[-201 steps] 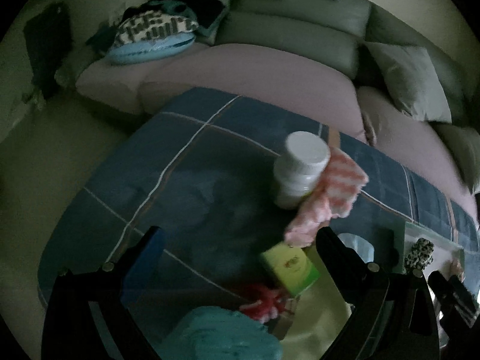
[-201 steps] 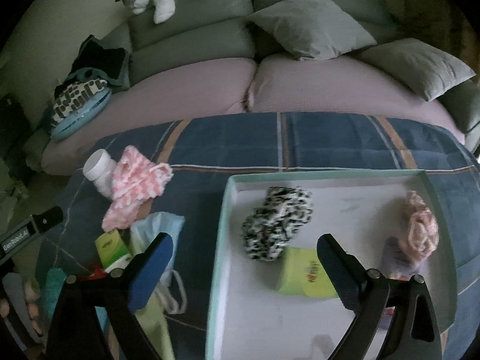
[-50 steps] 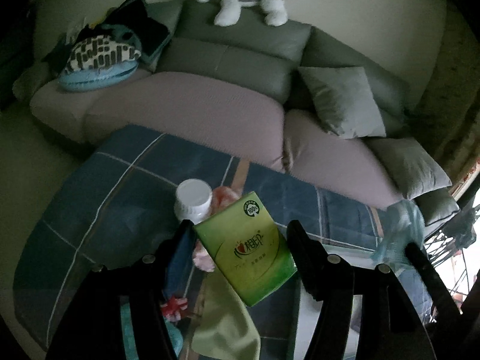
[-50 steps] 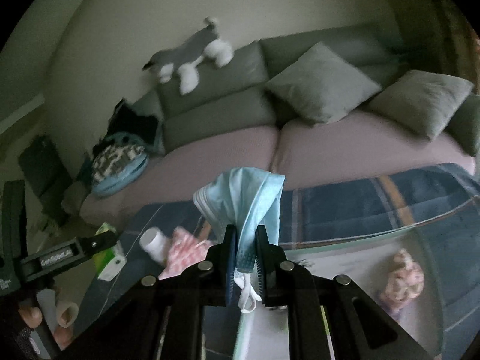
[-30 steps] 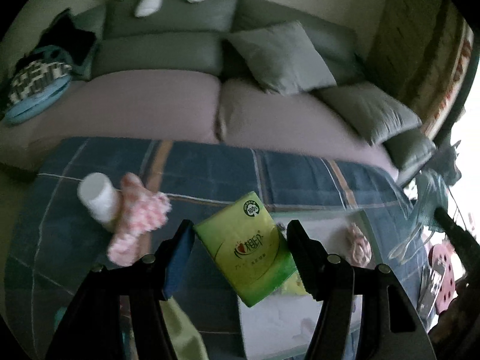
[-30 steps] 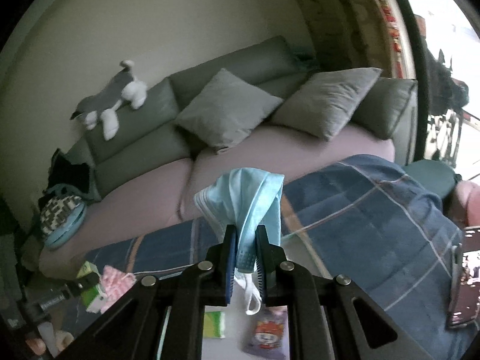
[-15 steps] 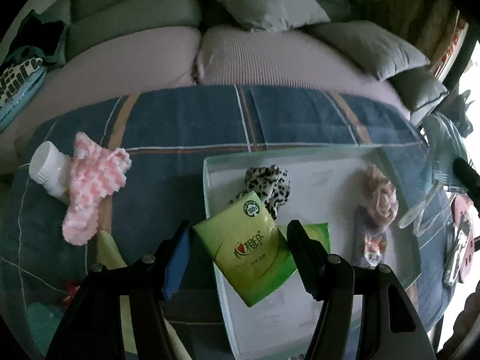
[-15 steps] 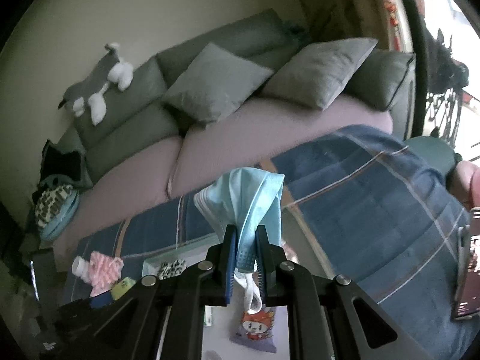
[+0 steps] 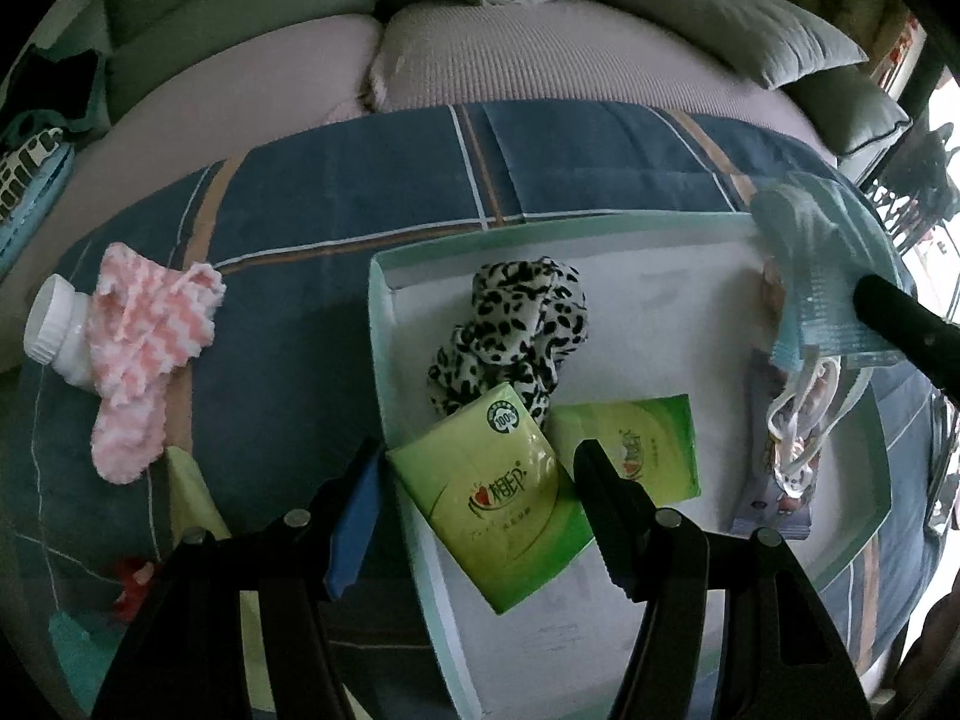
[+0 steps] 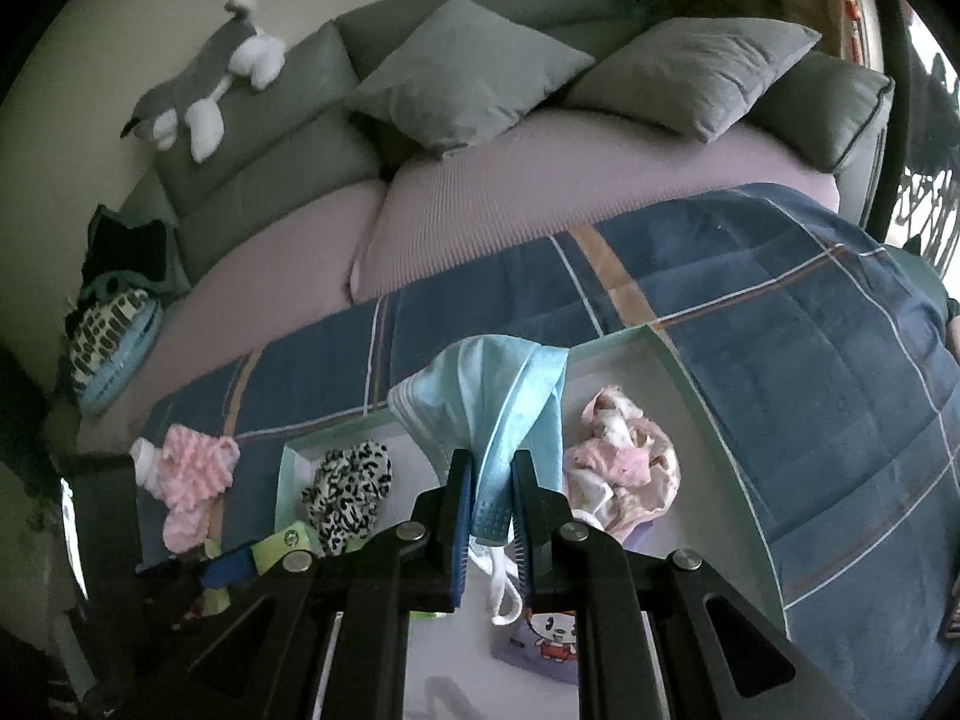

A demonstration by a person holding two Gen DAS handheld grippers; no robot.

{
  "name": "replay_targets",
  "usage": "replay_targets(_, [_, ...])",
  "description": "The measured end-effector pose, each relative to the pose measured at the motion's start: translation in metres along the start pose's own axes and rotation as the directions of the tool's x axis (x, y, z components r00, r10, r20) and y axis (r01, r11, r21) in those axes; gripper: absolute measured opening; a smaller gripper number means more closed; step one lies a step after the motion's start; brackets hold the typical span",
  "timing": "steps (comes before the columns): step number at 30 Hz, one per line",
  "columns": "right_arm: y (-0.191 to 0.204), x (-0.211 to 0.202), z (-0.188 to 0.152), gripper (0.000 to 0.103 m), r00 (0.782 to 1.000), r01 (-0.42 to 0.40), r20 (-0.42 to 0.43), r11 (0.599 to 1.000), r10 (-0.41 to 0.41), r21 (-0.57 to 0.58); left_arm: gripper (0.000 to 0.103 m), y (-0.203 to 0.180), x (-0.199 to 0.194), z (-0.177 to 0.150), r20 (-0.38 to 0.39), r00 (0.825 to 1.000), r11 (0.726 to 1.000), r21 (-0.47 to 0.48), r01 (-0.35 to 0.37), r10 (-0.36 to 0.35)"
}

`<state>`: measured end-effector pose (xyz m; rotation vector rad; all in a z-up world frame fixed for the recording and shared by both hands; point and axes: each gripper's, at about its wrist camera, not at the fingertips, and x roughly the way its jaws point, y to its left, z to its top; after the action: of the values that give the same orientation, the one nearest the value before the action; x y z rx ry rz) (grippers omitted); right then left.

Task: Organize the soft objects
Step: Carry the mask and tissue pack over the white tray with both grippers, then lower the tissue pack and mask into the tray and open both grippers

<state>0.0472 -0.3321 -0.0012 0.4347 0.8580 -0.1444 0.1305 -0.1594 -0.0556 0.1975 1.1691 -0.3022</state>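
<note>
My left gripper (image 9: 480, 468) is shut on a green tissue pack (image 9: 498, 504), hanging over the left part of a pale green tray (image 9: 378, 324). Under it lie a second green tissue pack (image 9: 648, 450), a leopard-print scrunchie (image 9: 516, 324) and a lilac cartoon packet (image 9: 774, 492). My right gripper (image 10: 487, 501) is shut on a light blue face mask (image 10: 486, 396), held above the tray's (image 10: 708, 408) middle; its ear loops dangle below. A pink scrunchie (image 10: 624, 456) lies in the tray to the right of the mask.
Left of the tray on the blue plaid cloth (image 9: 288, 228) lie a pink-and-white knit piece (image 9: 144, 342), a white bottle (image 9: 54, 330), a yellow-green cloth (image 9: 192, 492) and a red item (image 9: 135, 585). A sofa (image 10: 480, 192) with grey cushions stands behind.
Both grippers have sunk toward the tray with their loads. In the left view the tray now looms larger under the tissue pack; in the right view the mask hangs closer over the tray.
</note>
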Motion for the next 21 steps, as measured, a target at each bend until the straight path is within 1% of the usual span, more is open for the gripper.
replay_targets(9, [0.005,0.021,-0.005,0.014,0.998,0.003,-0.070,1.000,-0.003,-0.008,0.065,-0.007,0.005,0.001,-0.012,1.000,1.000,0.013,0.019,-0.018])
replay_targets(14, [0.005,0.035,-0.009,0.014,0.993,0.017,-0.118,1.000,-0.018,-0.011,0.065,-0.009,0.010,0.001,-0.034,0.999,0.999,0.029,0.017,-0.016])
replay_targets(21, [0.003,0.049,-0.013,0.015,0.986,0.030,-0.163,0.999,-0.032,-0.016,0.065,-0.008,0.012,0.000,-0.040,0.999,0.999,0.026,0.022,-0.021])
